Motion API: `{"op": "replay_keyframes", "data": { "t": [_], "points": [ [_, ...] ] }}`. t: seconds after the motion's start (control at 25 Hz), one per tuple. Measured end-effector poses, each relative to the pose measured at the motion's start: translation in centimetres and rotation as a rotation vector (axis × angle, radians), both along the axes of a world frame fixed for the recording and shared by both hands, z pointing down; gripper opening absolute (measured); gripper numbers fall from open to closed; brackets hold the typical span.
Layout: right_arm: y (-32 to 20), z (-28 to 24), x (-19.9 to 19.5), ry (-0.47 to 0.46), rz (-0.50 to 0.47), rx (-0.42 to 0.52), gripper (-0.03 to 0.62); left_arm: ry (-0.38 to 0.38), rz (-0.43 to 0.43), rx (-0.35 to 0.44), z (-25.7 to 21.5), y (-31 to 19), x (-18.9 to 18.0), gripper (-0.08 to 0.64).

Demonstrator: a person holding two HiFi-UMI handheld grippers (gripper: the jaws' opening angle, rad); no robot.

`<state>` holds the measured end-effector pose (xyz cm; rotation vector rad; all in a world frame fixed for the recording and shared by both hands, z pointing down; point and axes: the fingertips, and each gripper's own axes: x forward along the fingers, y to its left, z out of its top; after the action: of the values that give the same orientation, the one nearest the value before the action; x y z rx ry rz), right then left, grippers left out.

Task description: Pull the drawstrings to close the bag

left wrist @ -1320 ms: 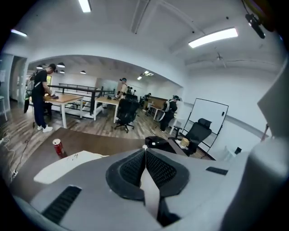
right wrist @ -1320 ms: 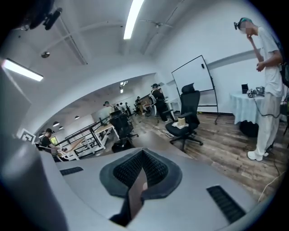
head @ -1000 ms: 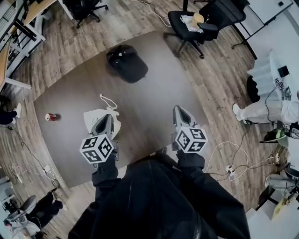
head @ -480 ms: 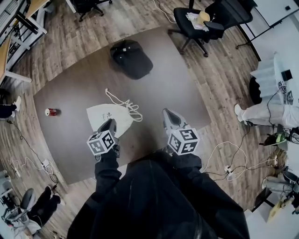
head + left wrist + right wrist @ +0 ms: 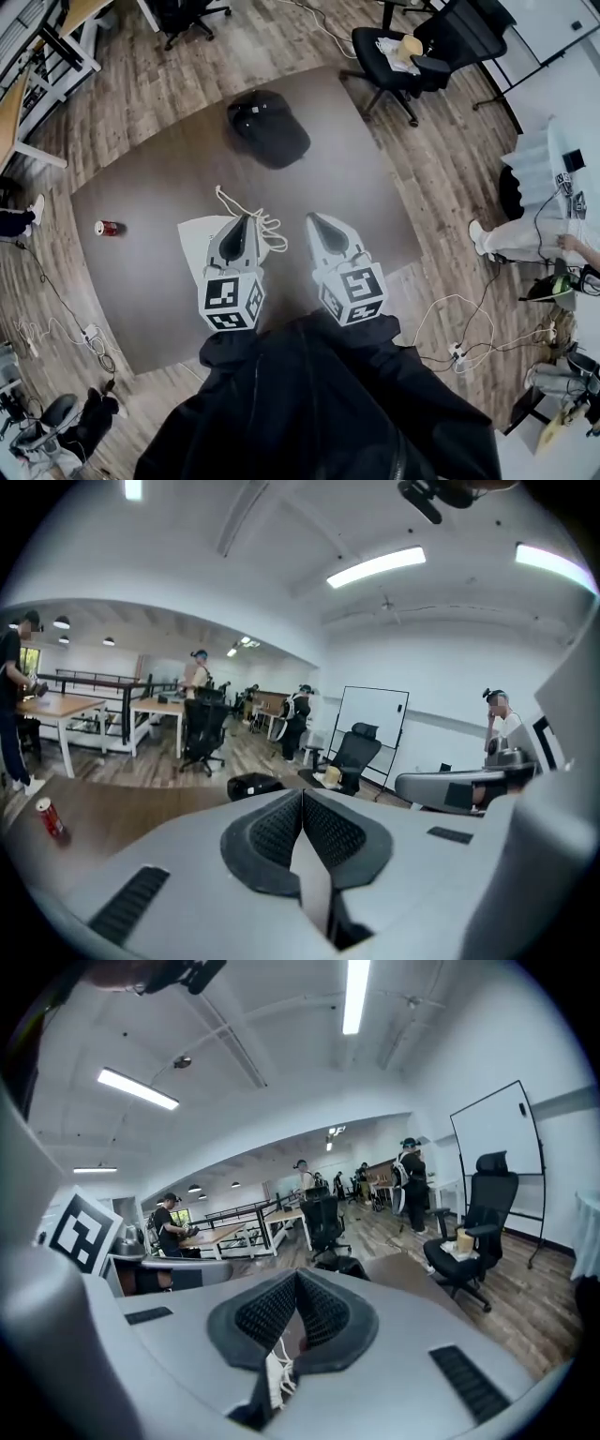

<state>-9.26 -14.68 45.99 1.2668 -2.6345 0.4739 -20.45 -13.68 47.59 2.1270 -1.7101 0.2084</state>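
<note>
Bag (image 5: 199,236) lies flat on the table (image 5: 141,272), near side, left of centre, w/ drawstrings (image 5: 267,223) looped at its right edge btwn the grippers. Left gripper (image 5: 242,223) is clenched on what looks like pale bag cloth, right gripper (image 5: 315,223) clenched on the drawstrings. Prob. light, limp cloth and thin slippery cord: grab cords close to the mouth, else bag slides or bunches.

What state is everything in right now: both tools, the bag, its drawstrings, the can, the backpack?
left tool: shut, nothing gripped.
right tool: shut; white cord shows low between its jaws, grip unclear.
drawstring bag: flat on the table, partly hidden by the left tool.
drawstrings: slack, loosely tangled beside the bag.
red can: upright, apart from the bag.
black backpack: lying at the far side.
</note>
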Motion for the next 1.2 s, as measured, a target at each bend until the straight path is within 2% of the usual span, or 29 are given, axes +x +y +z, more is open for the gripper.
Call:
{"op": "replay_keyframes", "data": {
  "t": [0.2,0.4,0.76,1.2],
  "points": [
    [-0.3,-4.7,0.0,0.022,0.012,0.122,0.017,-0.051,0.001,0.136,-5.6,-0.4,1.6,0.031],
    [-0.4,-7.4,0.3,0.020,0.023,0.185,0.017,-0.058,0.002,0.187,-8.2,-0.5,2.4,0.031],
    [-0.3,-9.2,1.4,0.016,0.024,0.219,0.017,-0.083,0.004,0.207,-9.7,-0.2,3.6,0.031],
    [-0.3,-9.0,0.6,0.020,0.013,0.213,0.017,-0.090,-0.002,0.173,-8.9,-0.2,2.6,0.031]
  ]
}}
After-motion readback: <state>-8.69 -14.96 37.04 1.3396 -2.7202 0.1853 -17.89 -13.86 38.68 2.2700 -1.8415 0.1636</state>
